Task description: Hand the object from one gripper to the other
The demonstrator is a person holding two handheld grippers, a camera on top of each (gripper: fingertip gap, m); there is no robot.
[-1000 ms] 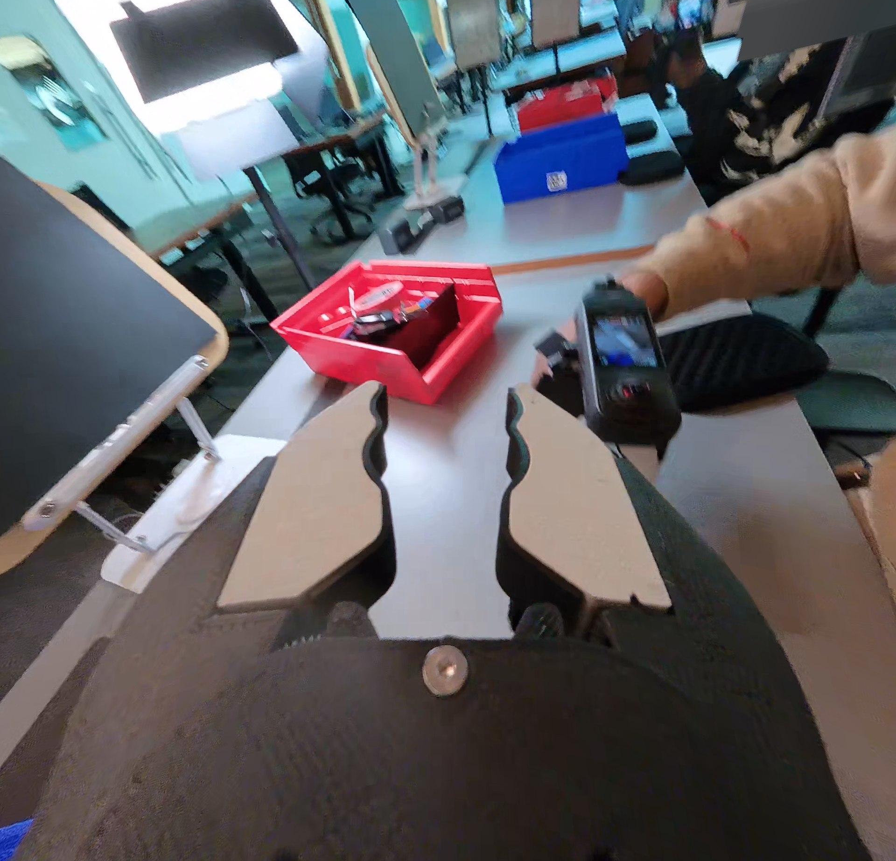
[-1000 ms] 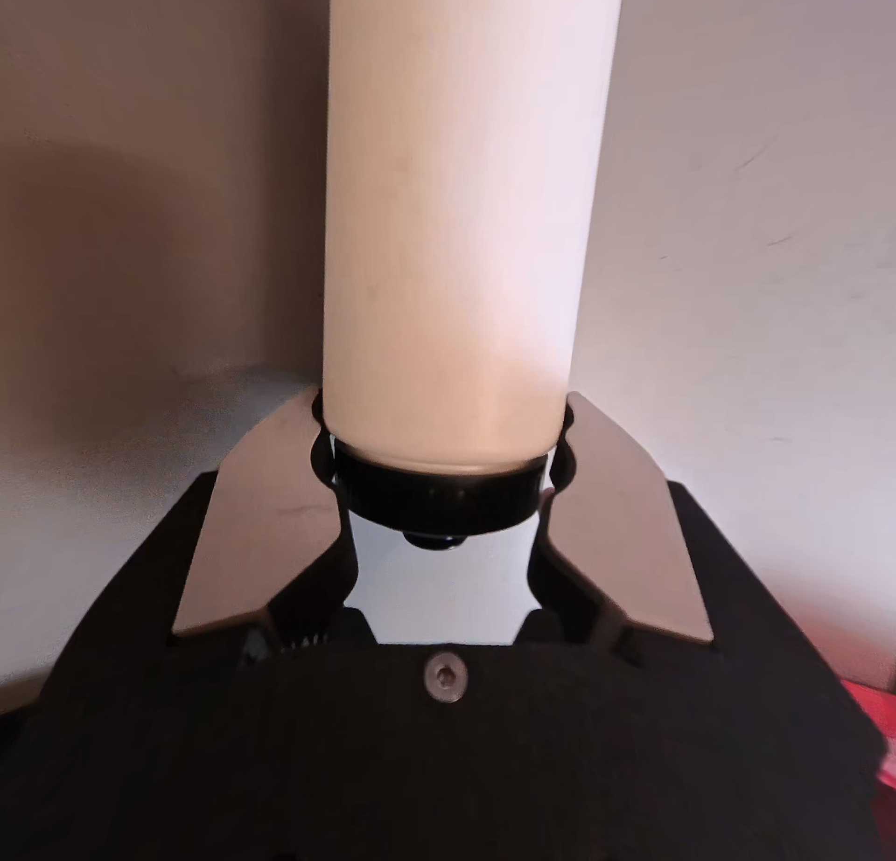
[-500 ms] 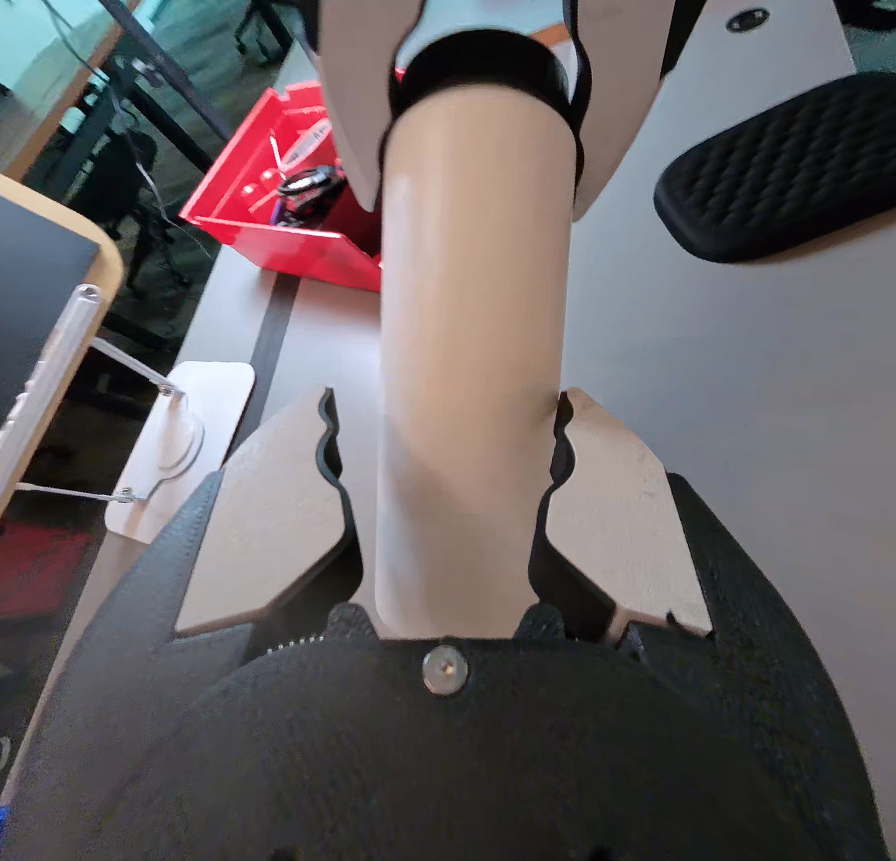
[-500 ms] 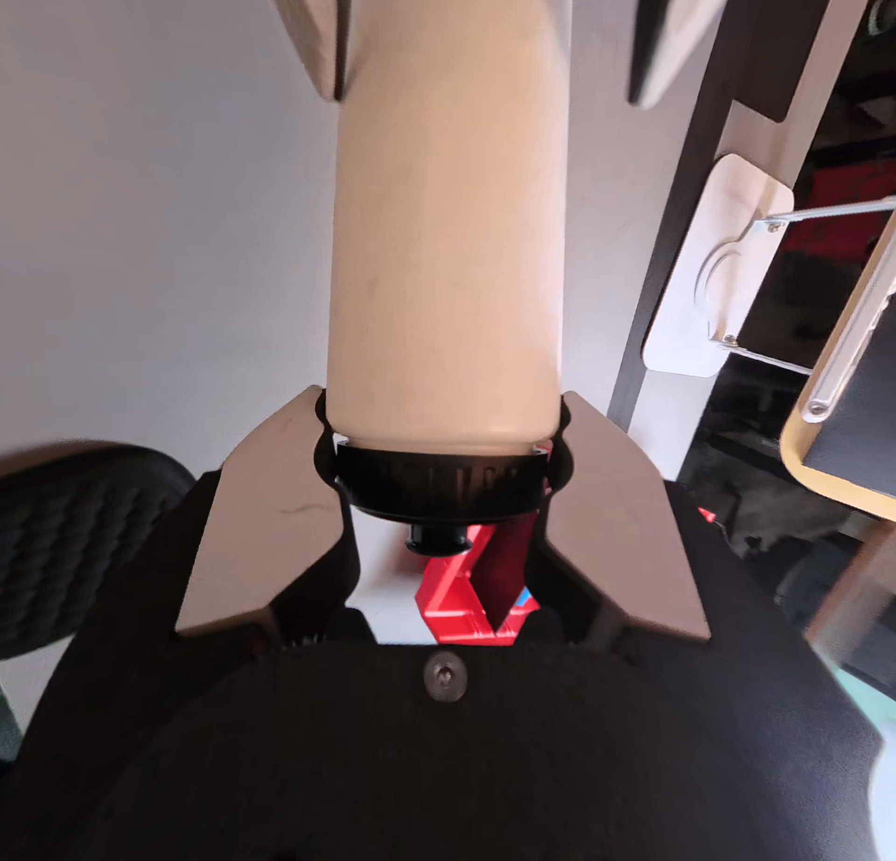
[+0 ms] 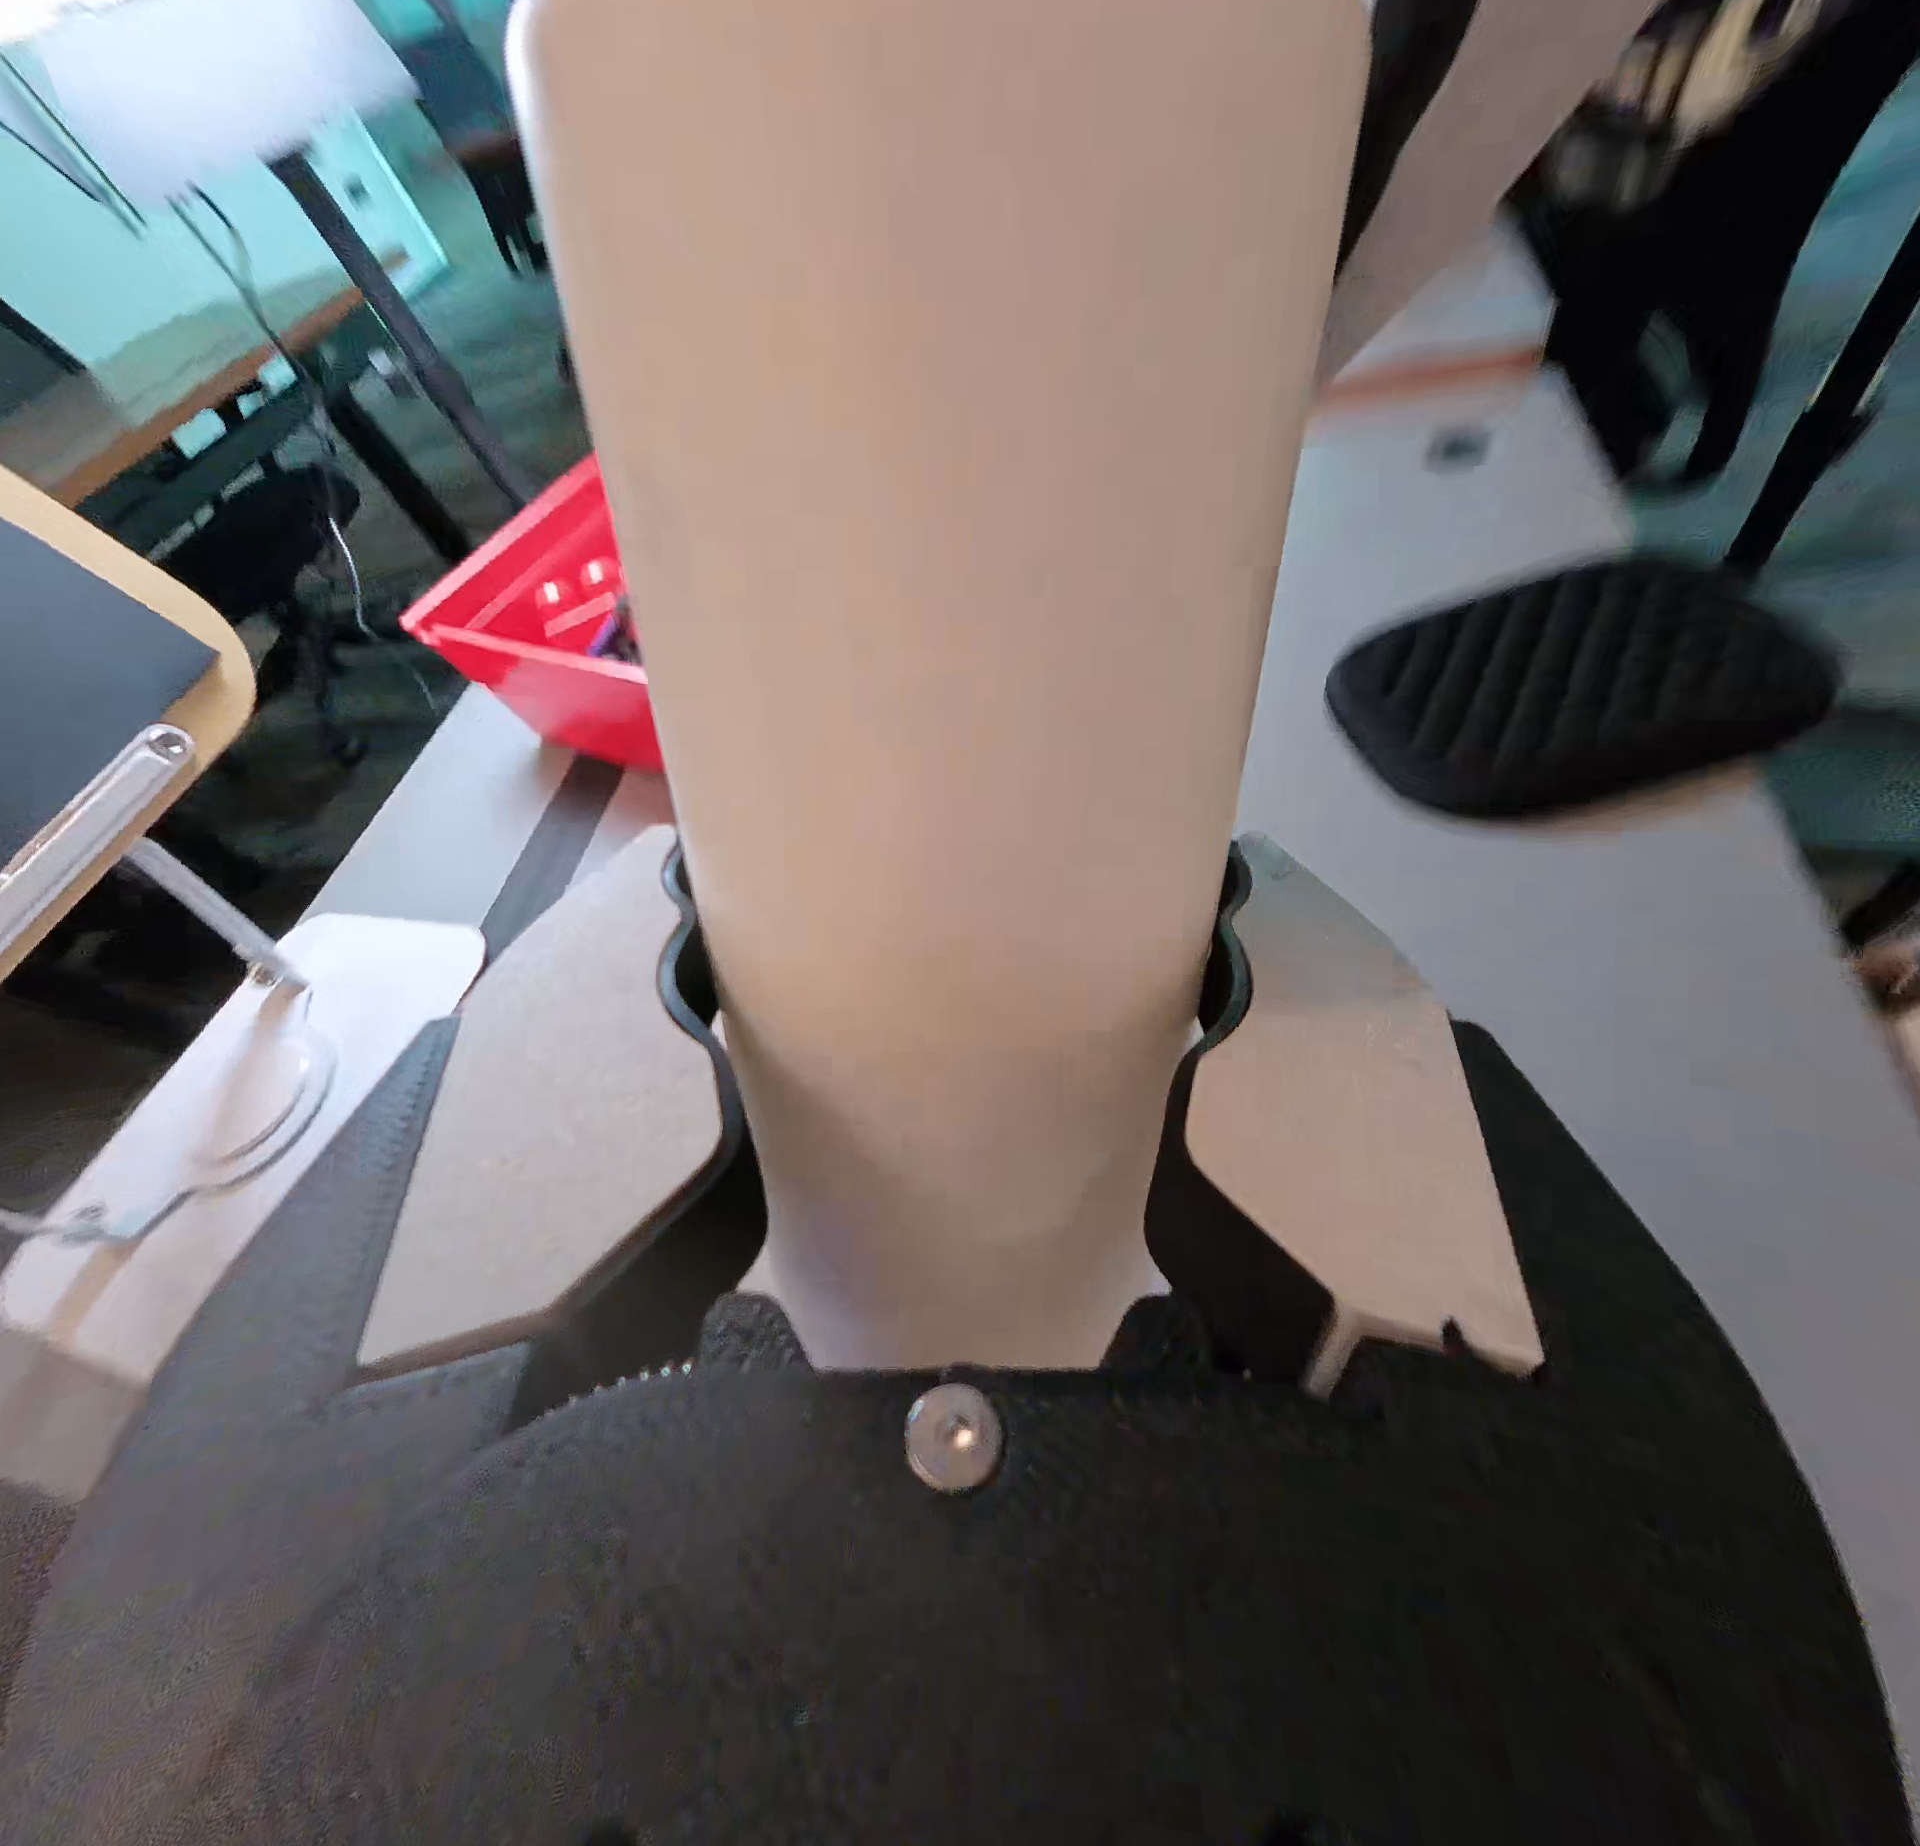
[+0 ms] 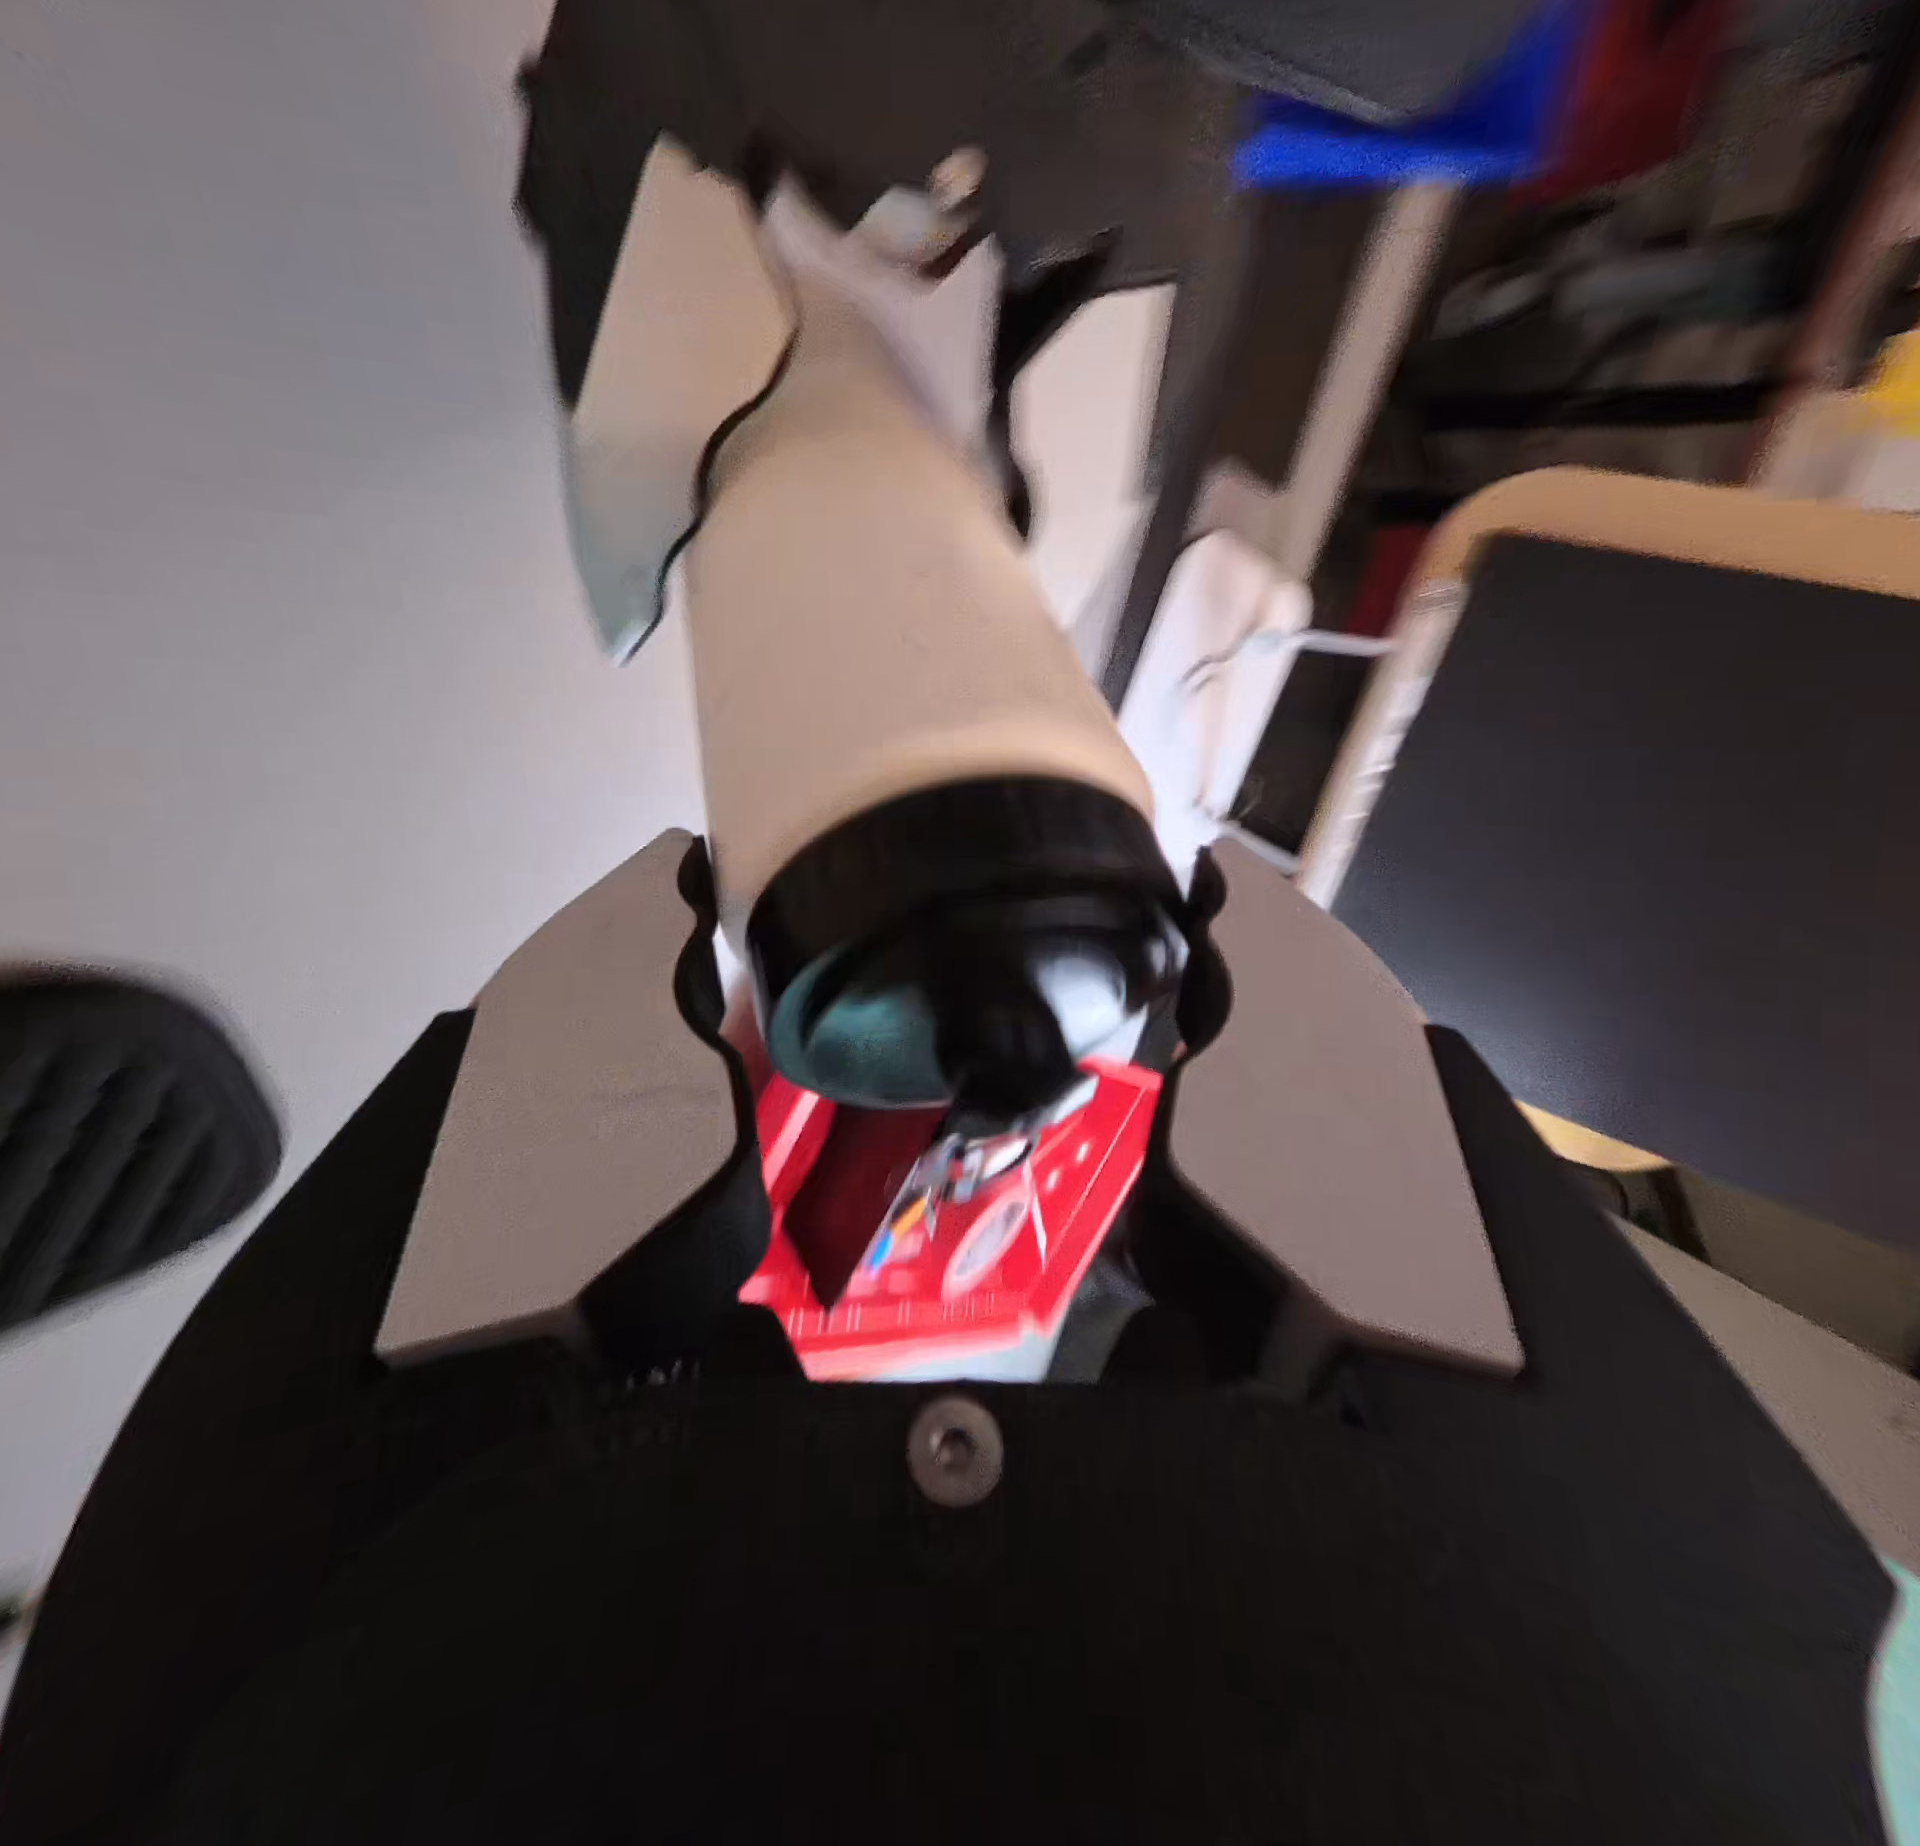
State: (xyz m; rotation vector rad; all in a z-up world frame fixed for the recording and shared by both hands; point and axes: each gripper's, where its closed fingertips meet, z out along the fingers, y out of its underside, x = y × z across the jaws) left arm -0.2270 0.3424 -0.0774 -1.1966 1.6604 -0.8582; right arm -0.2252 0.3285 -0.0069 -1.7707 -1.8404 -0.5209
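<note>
Bottle (image 5: 935,570) sits clamped in left gripper (image 5: 951,975); right gripper (image 6: 945,923) looks open around its cap at twelve o'clock. Weak clamping could drop it.

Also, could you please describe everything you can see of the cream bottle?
The cream bottle is a smooth, matte-looking cylinder with a rounded shoulder and a ribbed black cap that has a small knob on top. It is held in the air, with the left gripper shut on its lower body near the base. Its cap end lies between the fingers of the right gripper, tilted against them; blur hides whether they grip it.
</note>
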